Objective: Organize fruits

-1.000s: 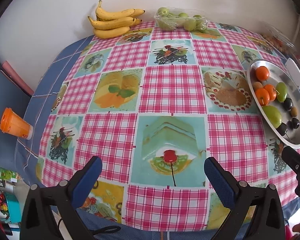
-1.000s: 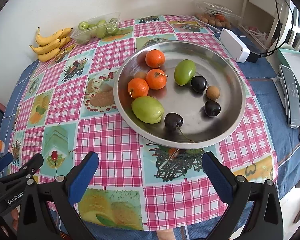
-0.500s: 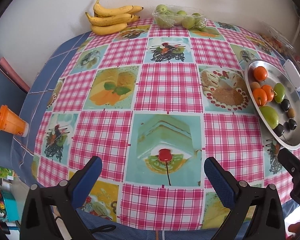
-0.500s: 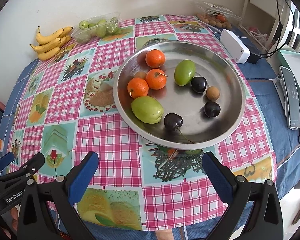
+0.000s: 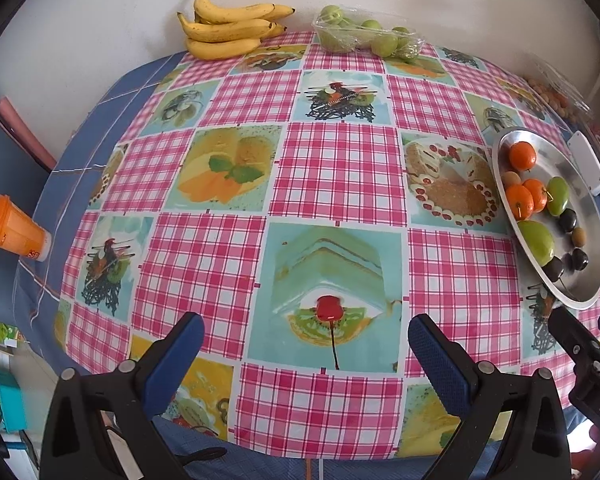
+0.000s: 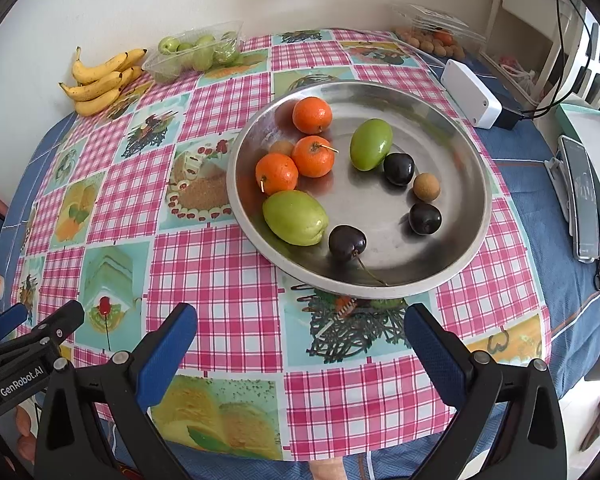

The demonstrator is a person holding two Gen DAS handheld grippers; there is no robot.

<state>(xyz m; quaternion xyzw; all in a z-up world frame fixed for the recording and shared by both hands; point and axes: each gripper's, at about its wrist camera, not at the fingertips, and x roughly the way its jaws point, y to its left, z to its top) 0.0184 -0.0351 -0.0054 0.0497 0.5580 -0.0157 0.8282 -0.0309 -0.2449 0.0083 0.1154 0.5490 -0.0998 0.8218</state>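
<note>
A steel plate (image 6: 452,132) on the checked tablecloth holds three oranges (image 6: 312,115), two green fruits (image 6: 295,218), three dark cherries (image 6: 347,242) and two small brown fruits (image 6: 426,187). The plate also shows at the right of the left wrist view (image 5: 588,216). My right gripper (image 6: 300,340) is open and empty, just in front of the plate's near rim. My left gripper (image 5: 306,344) is open and empty over the cloth's near edge, to the left of the plate.
A bunch of bananas (image 5: 228,28) and a clear tray of green fruits (image 5: 364,38) sit at the far edge by the wall. A white box (image 6: 470,98), a clear box of small brown fruits (image 6: 436,42) and a phone (image 6: 582,200) lie right. An orange cup (image 5: 14,234) stands off the table, left.
The left gripper has shifted its view slightly, back and forth over the near edge. The right gripper and the fruits have not moved.
</note>
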